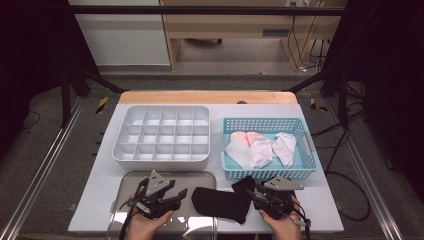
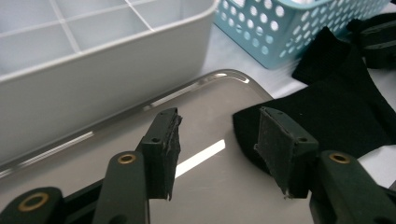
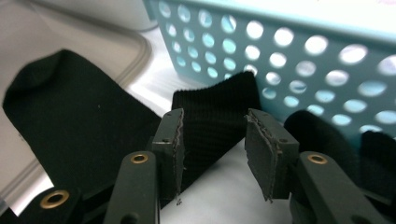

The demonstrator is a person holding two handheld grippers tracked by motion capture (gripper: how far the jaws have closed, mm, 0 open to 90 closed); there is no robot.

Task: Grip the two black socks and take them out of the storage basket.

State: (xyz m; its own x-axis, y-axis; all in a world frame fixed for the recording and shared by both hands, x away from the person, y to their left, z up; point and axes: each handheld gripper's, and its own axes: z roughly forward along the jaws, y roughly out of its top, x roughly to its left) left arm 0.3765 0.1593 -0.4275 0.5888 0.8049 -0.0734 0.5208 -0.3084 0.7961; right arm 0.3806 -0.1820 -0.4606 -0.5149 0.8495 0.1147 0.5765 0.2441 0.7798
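Here, near the tabletop's front edge, a limp, light black sock (image 1: 222, 201) lies flat between both tools. The left tool (image 1: 159, 199) stands spread and empty; the right tool (image 3: 212, 140), also spread, straddles the ribbed cuff (image 3: 219, 105), the best hold.

You're in a lab recording rig: black frame bars (image 1: 210, 10), metal floor rails (image 1: 45, 165), loose cables (image 1: 312, 47), bare table (image 1: 200, 97) on grey floor.
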